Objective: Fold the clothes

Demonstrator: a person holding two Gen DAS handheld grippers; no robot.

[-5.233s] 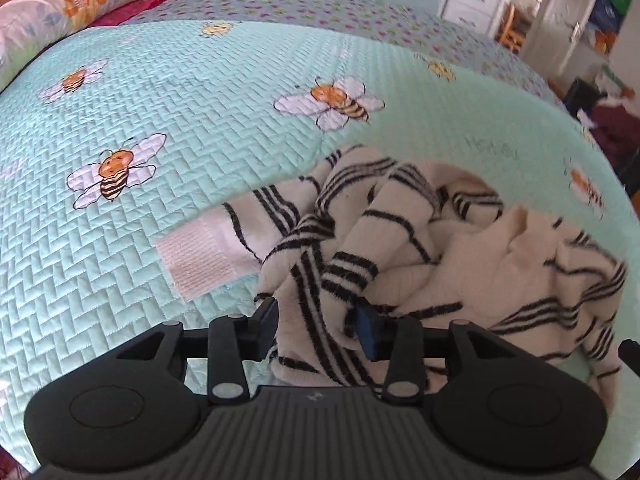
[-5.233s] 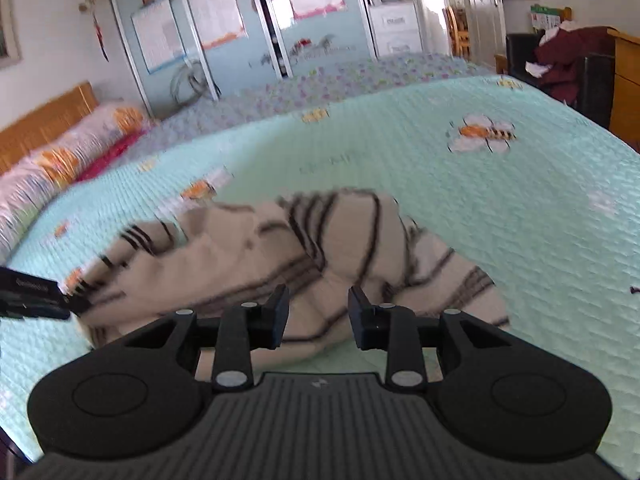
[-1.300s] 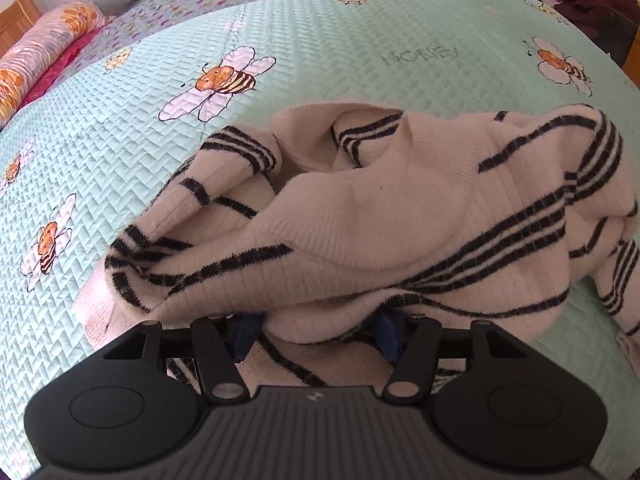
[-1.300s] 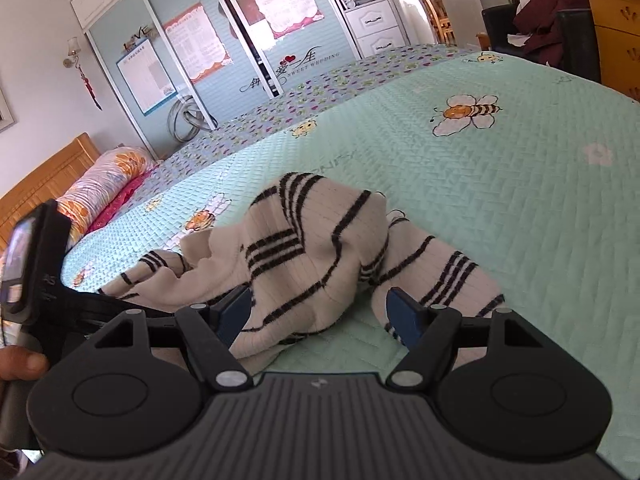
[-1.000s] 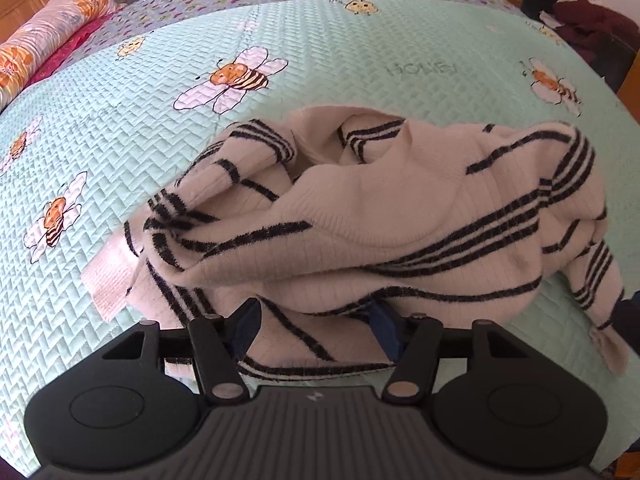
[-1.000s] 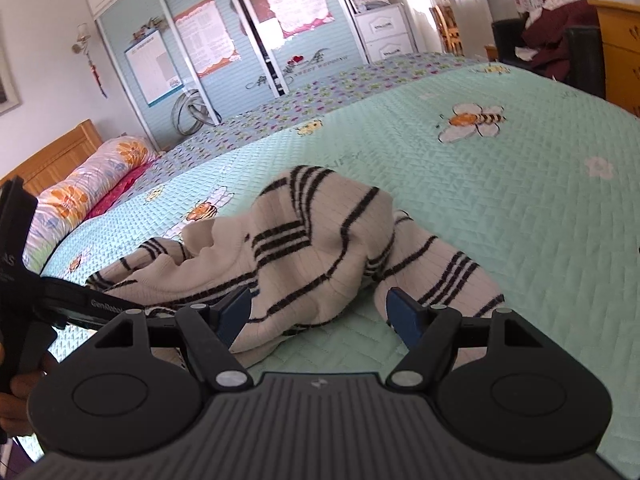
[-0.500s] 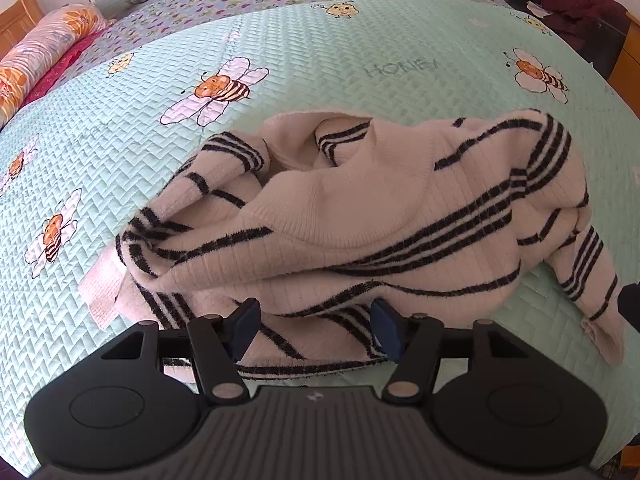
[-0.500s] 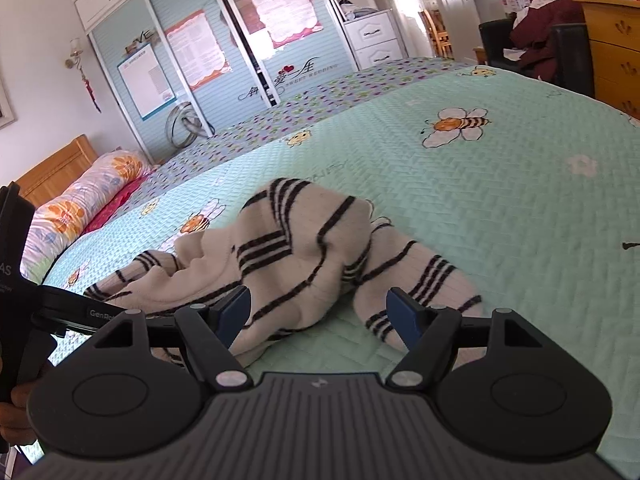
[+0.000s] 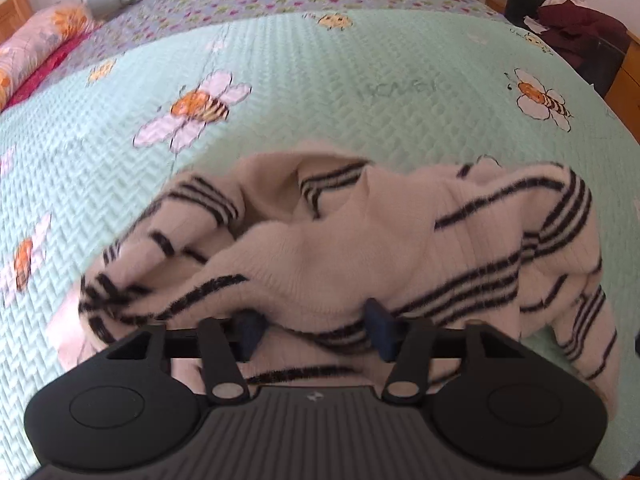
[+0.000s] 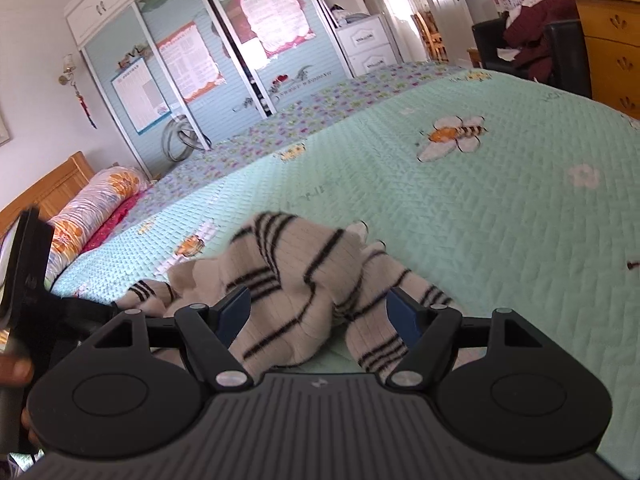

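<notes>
A cream sweater with black stripes (image 9: 360, 240) lies crumpled on the mint bee-print bedspread (image 9: 360, 80). My left gripper (image 9: 313, 322) has pushed into its near edge and its jaws are closing. A thick fold of the knit fills the gap and bulges over both blue pads (image 9: 249, 326). In the right wrist view the sweater (image 10: 304, 280) lies just beyond my right gripper (image 10: 318, 306), which stands wide open with its fingers on either side of a striped end, apart from it. The left gripper's body (image 10: 28, 280) shows at that view's left edge.
Bedspread (image 10: 500, 208) stretches to the right and far side of the sweater. A floral bolster (image 10: 92, 208) and wooden headboard lie far left. Wardrobe doors (image 10: 224, 64) stand behind the bed, a wooden dresser (image 10: 612, 48) and a dark chair with clothes at right.
The left gripper has pushed forward into the sweater, and its pads have drawn closer around a fold. The right gripper stays wide open and has shifted slightly.
</notes>
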